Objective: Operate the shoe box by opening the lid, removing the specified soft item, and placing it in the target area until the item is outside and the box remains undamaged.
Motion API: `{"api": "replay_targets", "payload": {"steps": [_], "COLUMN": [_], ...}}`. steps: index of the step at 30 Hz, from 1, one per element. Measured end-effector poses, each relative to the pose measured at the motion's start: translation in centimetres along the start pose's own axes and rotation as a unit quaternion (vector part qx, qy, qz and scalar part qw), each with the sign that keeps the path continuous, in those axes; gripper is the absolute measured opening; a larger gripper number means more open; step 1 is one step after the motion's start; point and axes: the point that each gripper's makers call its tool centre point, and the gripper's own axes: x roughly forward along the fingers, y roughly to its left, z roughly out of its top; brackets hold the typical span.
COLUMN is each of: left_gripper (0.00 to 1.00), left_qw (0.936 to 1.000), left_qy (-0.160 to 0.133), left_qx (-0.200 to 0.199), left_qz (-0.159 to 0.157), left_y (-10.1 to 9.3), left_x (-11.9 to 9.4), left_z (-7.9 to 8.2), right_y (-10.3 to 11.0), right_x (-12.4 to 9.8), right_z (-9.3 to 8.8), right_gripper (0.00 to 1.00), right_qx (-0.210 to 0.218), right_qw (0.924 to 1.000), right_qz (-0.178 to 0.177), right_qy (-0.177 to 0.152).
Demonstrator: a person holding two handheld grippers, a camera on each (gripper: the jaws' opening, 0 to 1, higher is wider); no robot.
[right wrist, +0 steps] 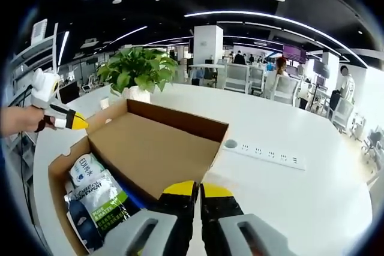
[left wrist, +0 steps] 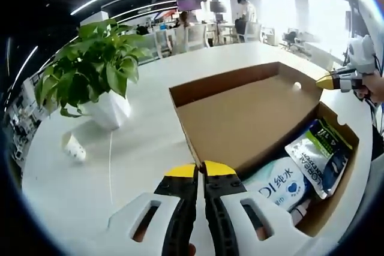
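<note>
The brown shoe box (left wrist: 336, 205) lies open on the white table, its lid (left wrist: 246, 115) swung back with the bare inside showing. Inside lie soft packs: a white pack with blue print (left wrist: 281, 185) and a green-and-black pouch (left wrist: 318, 154). My left gripper (left wrist: 201, 171) is shut, its yellow tips at the lid's near corner. My right gripper (left wrist: 329, 81) comes in from the right, its tip at the lid's far side. In the right gripper view, the right gripper (right wrist: 197, 190) is shut at the edge of the lid (right wrist: 156, 145). The left gripper (right wrist: 71, 121) hovers by the box's far wall, above the packs (right wrist: 99, 199).
A leafy plant in a white pot (left wrist: 105, 82) stands left of the box, with a small white holed object (left wrist: 73, 147) beside it. A white power strip (right wrist: 267, 153) and a round socket (right wrist: 230, 144) lie on the table (right wrist: 300, 208). Chairs, desks and people fill the background.
</note>
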Motion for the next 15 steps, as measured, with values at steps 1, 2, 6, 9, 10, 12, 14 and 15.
{"api": "replay_targets", "payload": {"steps": [1,2,6,9,10,12,14,15], "left_gripper": [0.02,0.02,0.02,0.02,0.02,0.02,0.02,0.02], "left_qw": [1.0,1.0,1.0,1.0,1.0,1.0,1.0,1.0], "left_qy": [0.0,0.0,0.001,0.001,0.001,0.001,0.001,0.001], "left_qx": [0.0,0.0,0.001,-0.001,-0.001,0.0,-0.001,-0.001], "left_qz": [0.0,0.0,0.002,0.002,0.002,0.002,0.003,0.003], "left_y": [0.0,0.01,-0.01,0.02,0.04,0.08,0.11,0.13], "left_x": [0.02,0.03,0.08,0.14,0.17,0.21,0.27,0.33], "left_z": [0.0,0.0,0.0,-0.01,-0.01,-0.02,-0.02,-0.02], "right_y": [-0.01,-0.05,-0.13,-0.16,-0.19,-0.24,-0.3,-0.31], "right_x": [0.02,0.08,0.18,0.25,0.31,0.4,0.5,0.55], "right_z": [-0.01,-0.02,-0.07,-0.09,-0.1,-0.1,-0.12,-0.14], "right_gripper": [0.0,0.0,0.0,0.0,0.0,0.0,0.0,0.0], "right_qx": [0.0,0.001,0.002,0.002,0.002,0.003,0.004,0.004], "right_qw": [1.0,1.0,1.0,1.0,1.0,1.0,1.0,1.0], "right_qz": [0.0,0.0,-0.001,-0.001,-0.001,-0.001,-0.001,-0.002], "right_qy": [0.0,0.001,0.001,0.002,0.002,0.002,0.003,0.003]}}
